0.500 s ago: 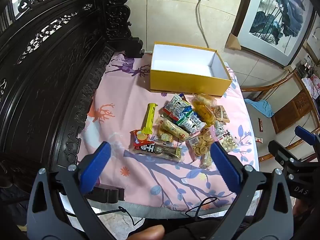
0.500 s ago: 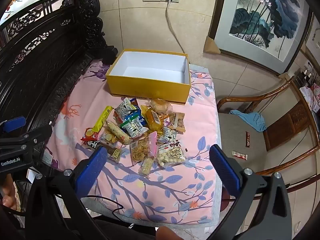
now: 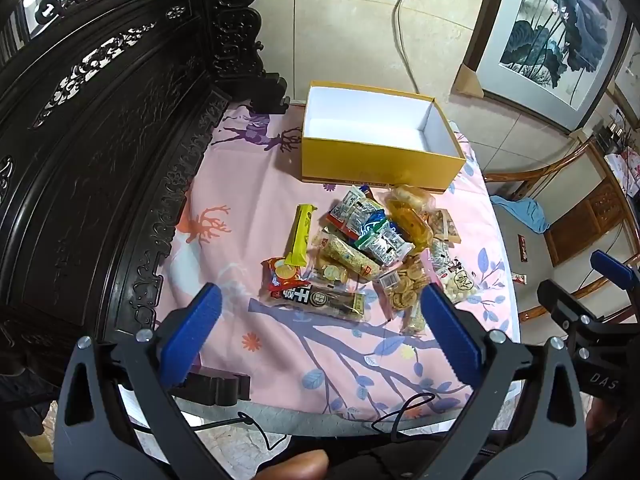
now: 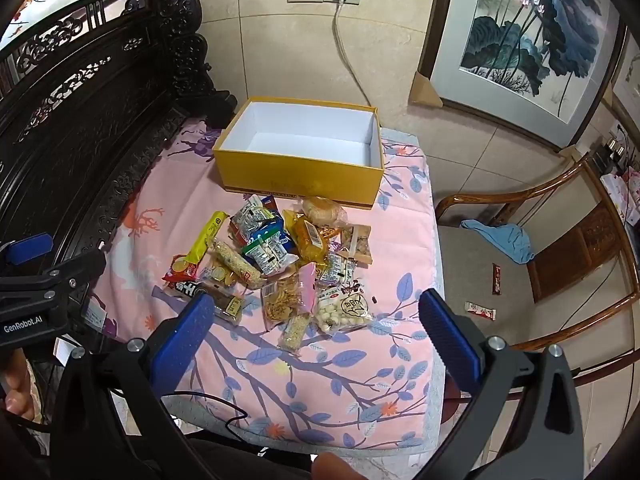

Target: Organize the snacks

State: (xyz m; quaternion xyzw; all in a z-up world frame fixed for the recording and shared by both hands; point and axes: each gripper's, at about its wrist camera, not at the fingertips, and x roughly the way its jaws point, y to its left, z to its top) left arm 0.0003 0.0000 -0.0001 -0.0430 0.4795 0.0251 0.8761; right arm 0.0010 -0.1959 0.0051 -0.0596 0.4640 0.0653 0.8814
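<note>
L gripper (image 4: pixel 24 276), "GenRobot.AI" label

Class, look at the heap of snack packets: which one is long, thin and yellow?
The yellow stick packet on the heap's left edge, its lower end overlapping the red biscuit packet; the other packets are shorter or wider.

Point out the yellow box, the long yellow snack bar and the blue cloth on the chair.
yellow box (image 4: pixel 300 178): right wrist view, on its near outer wall.
long yellow snack bar (image 3: pixel 302 234): left wrist view, middle of the wrapper.
blue cloth (image 4: pixel 504 240): right wrist view, centre of the crumpled fabric on the chair seat.
</note>
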